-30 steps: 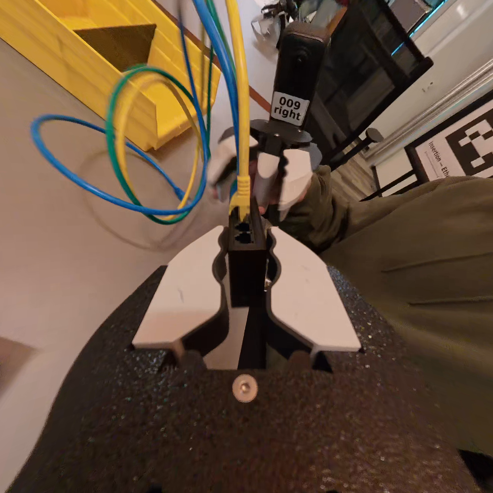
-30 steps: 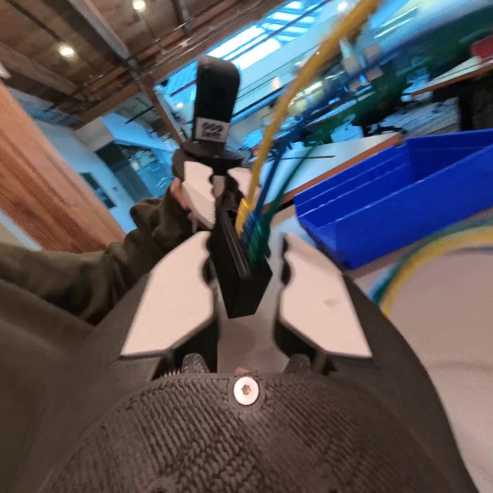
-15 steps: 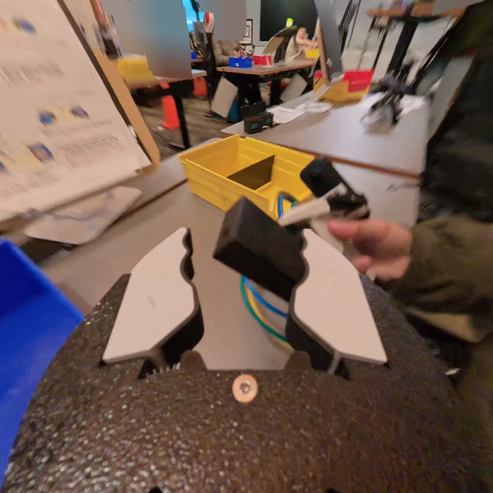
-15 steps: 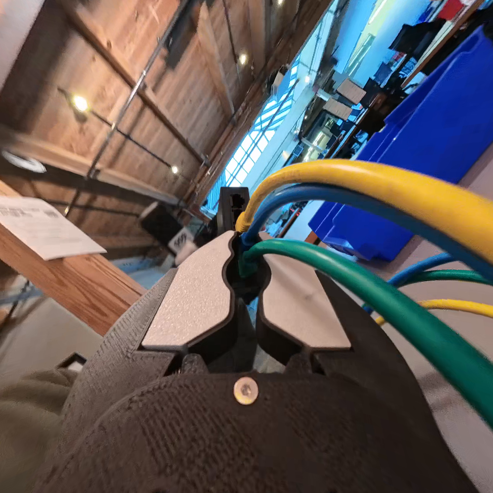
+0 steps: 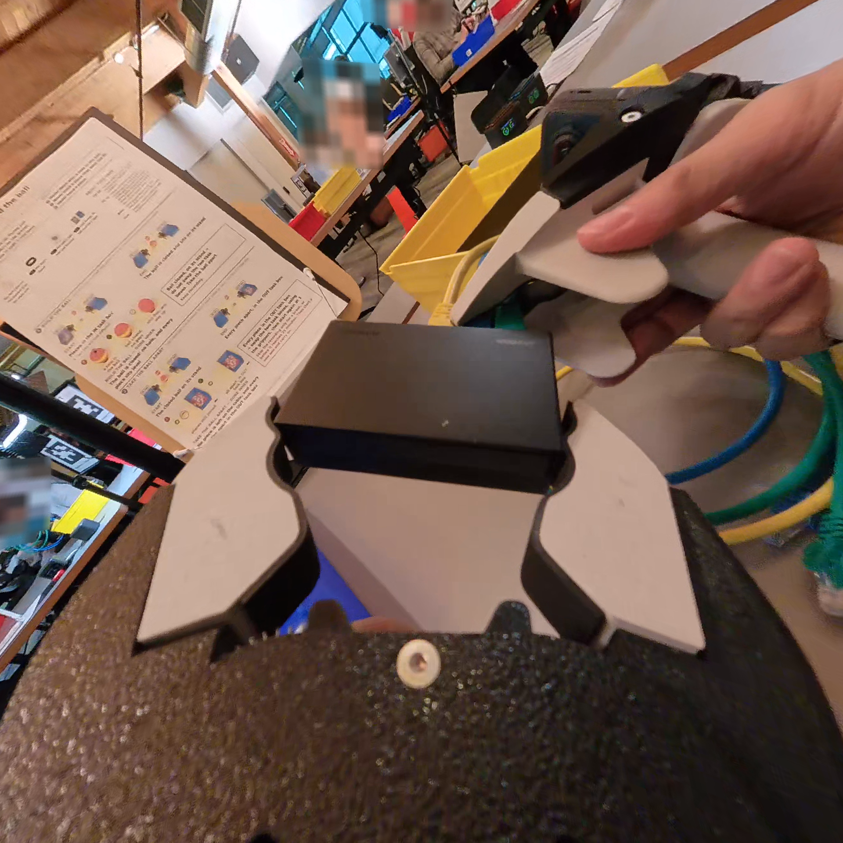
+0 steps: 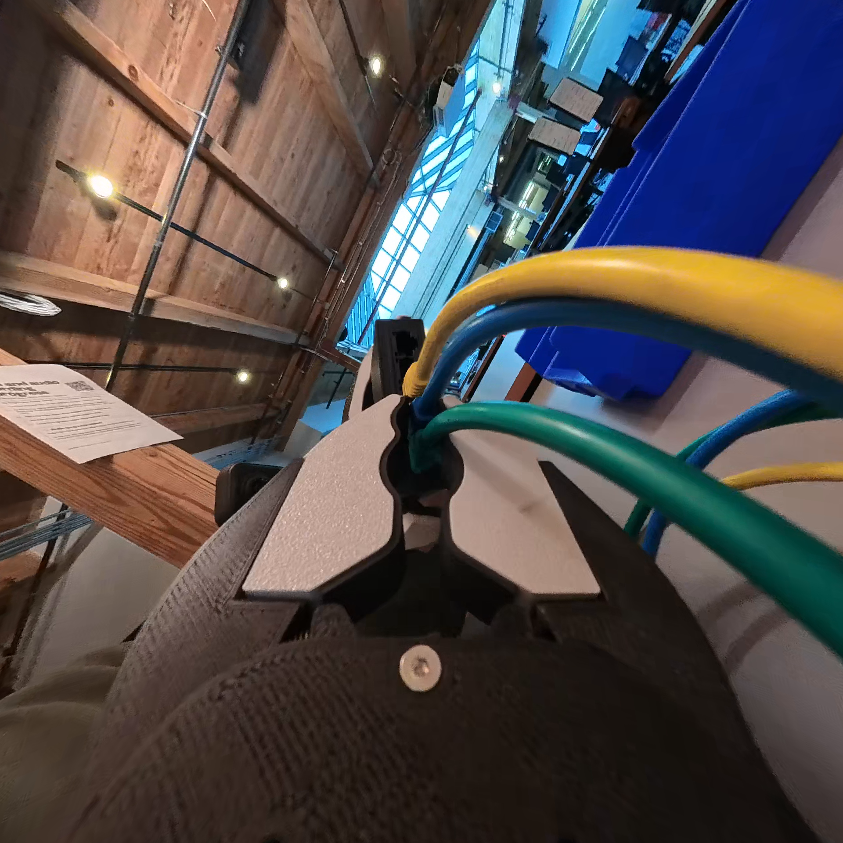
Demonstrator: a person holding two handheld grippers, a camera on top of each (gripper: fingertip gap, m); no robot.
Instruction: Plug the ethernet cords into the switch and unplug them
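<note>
Three ethernet cords, one yellow (image 6: 661, 278), one blue (image 6: 593, 319), one green (image 6: 593, 451), enter one black box-shaped switch (image 5: 419, 387). Left gripper (image 5: 419, 438) clamps its sides; right gripper (image 6: 422, 451) pinches the green plug.

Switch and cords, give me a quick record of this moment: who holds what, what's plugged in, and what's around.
switch: black box, held across its width by the left gripper
left gripper: shut on switch
right gripper: shut on green cord's plug
green cord: plug at the switch's port face
blue cord: plugged in above green
yellow cord: plugged in above blue
free port: one visible
nearby: yellow bin, blue bin, instruction board
</note>
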